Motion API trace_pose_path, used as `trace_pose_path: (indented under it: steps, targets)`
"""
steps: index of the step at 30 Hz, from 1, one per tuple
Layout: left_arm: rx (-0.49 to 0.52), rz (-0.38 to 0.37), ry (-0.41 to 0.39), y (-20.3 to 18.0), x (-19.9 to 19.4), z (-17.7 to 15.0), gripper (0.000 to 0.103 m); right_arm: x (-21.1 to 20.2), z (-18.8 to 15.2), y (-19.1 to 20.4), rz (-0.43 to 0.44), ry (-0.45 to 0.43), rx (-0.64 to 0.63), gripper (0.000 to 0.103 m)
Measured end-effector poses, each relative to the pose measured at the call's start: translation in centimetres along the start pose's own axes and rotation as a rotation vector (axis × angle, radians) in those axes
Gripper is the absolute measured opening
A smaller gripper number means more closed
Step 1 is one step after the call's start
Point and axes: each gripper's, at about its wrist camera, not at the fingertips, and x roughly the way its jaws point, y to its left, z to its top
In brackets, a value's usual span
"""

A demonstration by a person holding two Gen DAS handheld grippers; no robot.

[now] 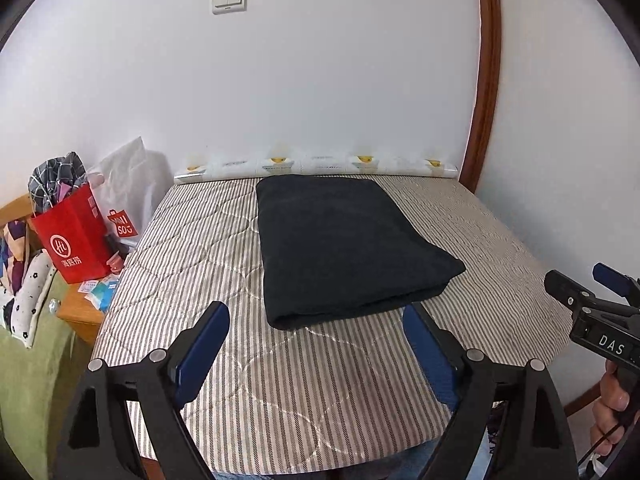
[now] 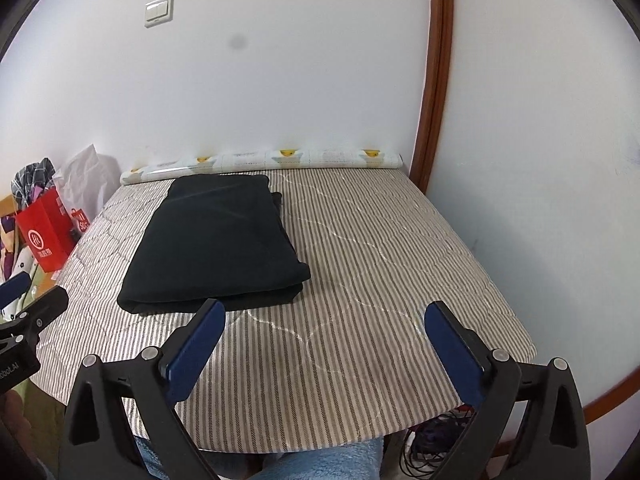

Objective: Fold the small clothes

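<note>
A black garment (image 1: 340, 244) lies folded into a neat rectangle on the striped table cover (image 1: 200, 248), toward the back. It also shows in the right wrist view (image 2: 216, 240), left of centre. My left gripper (image 1: 316, 320) is open and empty, hovering just in front of the garment's near edge. My right gripper (image 2: 324, 320) is open and empty, over the bare cover to the right of the garment. The right gripper also shows at the right edge of the left wrist view (image 1: 588, 292).
A red paper bag (image 1: 74, 236) with cloth and a white bag (image 1: 128, 192) stand off the table's left side on a wooden stand (image 1: 80, 312). A patterned roll (image 1: 320, 166) lies along the back wall. A wooden door frame (image 1: 486, 80) rises at right. Cables (image 2: 432, 440) lie below.
</note>
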Motion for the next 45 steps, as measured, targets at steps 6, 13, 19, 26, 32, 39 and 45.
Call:
trace_pose_path:
  steps: [6, 13, 19, 26, 32, 39, 45]
  targets:
    - [-0.007, 0.001, 0.004, 0.2, 0.0, -0.1, 0.088, -0.2, -0.1, -0.4, -0.019, 0.001, 0.005, 0.099]
    - [-0.015, 0.001, 0.004, 0.4, -0.1, -0.1, 0.088, -0.6, -0.1, -0.6, -0.017, -0.004, 0.011, 0.099]
    - [-0.021, 0.001, 0.002, 0.6, -0.3, -0.1, 0.088, -0.6, -0.1, -0.8, -0.018, -0.003, 0.014, 0.099]
    - [-0.032, 0.004, -0.003, 0.8, -0.4, 0.0, 0.088, -0.6, -0.1, -0.8, -0.018, -0.004, 0.009, 0.099]
    - [-0.033, 0.004, -0.004, 0.8, -0.5, 0.0, 0.088, -0.7, -0.1, -0.7, -0.018, -0.008, 0.005, 0.099]
    - [-0.037, 0.004, -0.005, 1.0, -0.6, 0.0, 0.088, -0.9, -0.1, -0.6, -0.020, -0.009, 0.006, 0.099]
    - [-0.038, 0.004, -0.006, 1.1, -0.7, 0.0, 0.088, -0.9, -0.1, -0.8, -0.020, -0.009, 0.004, 0.099]
